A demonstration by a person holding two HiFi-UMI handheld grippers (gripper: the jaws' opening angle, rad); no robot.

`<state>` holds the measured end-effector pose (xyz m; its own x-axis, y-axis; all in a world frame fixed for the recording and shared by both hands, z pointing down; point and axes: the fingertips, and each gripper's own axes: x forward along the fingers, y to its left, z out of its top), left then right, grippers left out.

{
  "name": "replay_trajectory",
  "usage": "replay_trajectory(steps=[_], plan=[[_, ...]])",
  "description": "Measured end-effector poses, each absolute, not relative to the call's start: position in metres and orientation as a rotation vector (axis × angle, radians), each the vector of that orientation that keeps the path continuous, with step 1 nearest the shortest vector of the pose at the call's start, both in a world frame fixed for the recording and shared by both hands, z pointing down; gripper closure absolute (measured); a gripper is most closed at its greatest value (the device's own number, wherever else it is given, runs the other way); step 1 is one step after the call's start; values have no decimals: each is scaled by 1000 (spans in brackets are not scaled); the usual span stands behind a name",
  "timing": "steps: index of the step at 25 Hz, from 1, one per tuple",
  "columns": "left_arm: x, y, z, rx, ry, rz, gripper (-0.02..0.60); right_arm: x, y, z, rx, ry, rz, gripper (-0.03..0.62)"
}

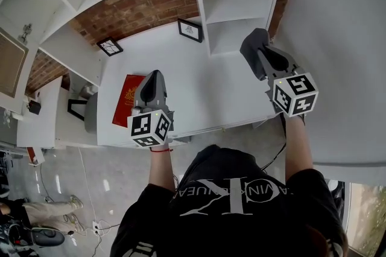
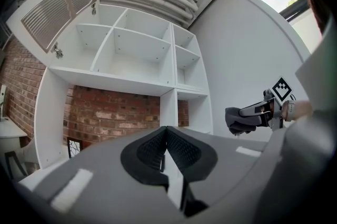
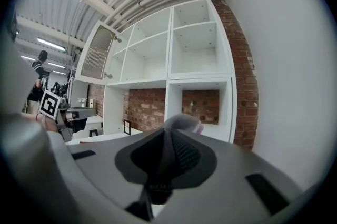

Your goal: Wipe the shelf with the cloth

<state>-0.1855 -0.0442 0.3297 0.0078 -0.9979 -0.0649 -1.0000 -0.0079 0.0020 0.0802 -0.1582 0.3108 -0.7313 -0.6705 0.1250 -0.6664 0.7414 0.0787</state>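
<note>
A person's right gripper (image 1: 260, 55) has its jaws closed on a grey cloth (image 3: 182, 121) over the right end of a white counter (image 1: 205, 87), just in front of the shelf unit (image 1: 202, 2) at the counter's back right corner. The cloth is bunched into a soft lump rather than spread out, so it has no clear long axis. It wraps the jaw tips and bulges past them, in line with the gripper and aimed at the unit's lowest cubby (image 3: 208, 107). Seen from the left gripper view it is dark grey and rumpled, with a fold drooping under the tips.

The left gripper (image 2: 166, 133) is held over the counter's front edge towards the left, with its jaws shut tip to tip and nothing between them.

The shelf unit is a grid of white open-fronted cubbies. The lowest one has a brick back and holds a small pale thing (image 3: 191, 104), too small to identify. A red book (image 1: 125, 99) lies flat near the counter's front left corner, beside the left gripper. Two black picture frames (image 1: 190, 29) (image 1: 110, 46) stand along the counter's back edge against the brick wall (image 1: 142, 5).
</note>
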Motion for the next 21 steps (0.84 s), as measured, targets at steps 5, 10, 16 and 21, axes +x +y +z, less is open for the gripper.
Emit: replay_trajectory(steps=[5,10,16,21], plan=[[-193,-46,328,-2183,2176,80,569,77,-160,313,1095,-2807,-19,546],[-205,-47,330,-2189,2187,90,571,70,-166,318,1116,-2795,11,546],[-226,-46,336,-2212,2216,78,570,60,-168,325,1148,-2755,46,546],[-246,-41,336,-2205,2226,88,571,47,-165,325,1164,-2746,50,546]])
